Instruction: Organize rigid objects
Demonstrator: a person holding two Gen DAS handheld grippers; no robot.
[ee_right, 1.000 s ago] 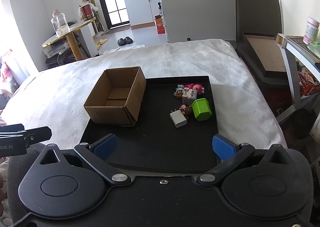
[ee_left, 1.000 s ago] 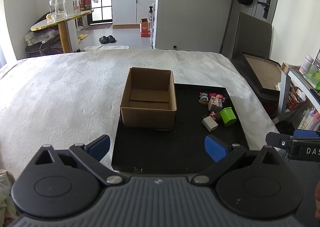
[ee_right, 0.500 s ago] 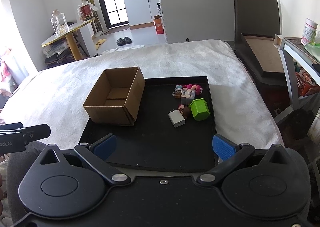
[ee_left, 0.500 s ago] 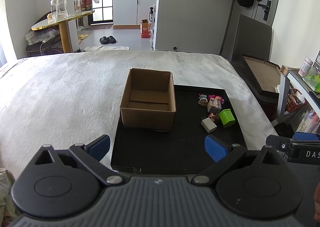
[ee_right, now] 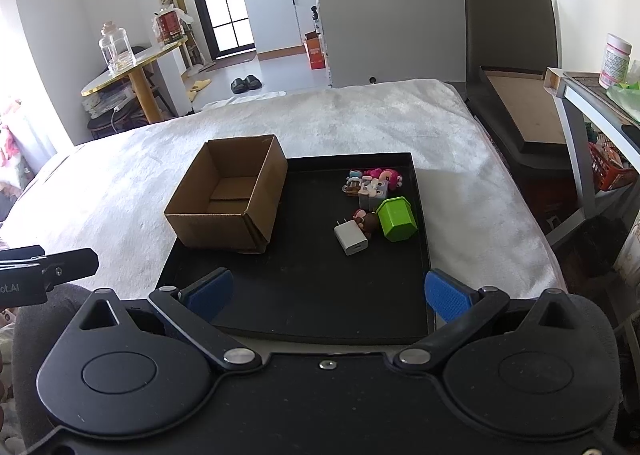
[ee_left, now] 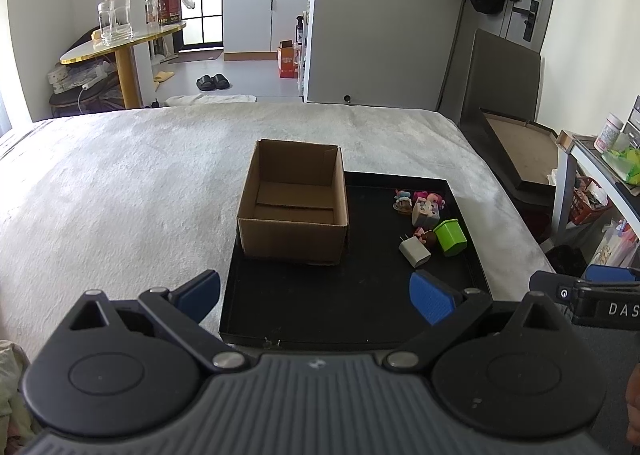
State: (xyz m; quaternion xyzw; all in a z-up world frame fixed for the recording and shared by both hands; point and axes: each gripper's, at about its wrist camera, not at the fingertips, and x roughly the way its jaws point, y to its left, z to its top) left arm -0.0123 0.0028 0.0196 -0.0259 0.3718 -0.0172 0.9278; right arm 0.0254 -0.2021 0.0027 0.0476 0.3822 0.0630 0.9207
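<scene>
The small toys and a white charger [ee_right: 351, 239] sit clustered on the black tray [ee_right: 304, 295], ahead and slightly right of the right gripper [ee_right: 328, 291], cardboard box [ee_right: 230, 195] ahead-left; left gripper [ee_left: 316, 293] likewise hangs back, both spread wide, empty

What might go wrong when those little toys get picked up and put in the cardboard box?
The small toys, white charger and green pot sit bunched together, so fingers closing on one may knock or drag its neighbours. The cardboard box looks light and overhangs the black tray edge onto soft bedding, so a bump could tip or shift it.
</scene>
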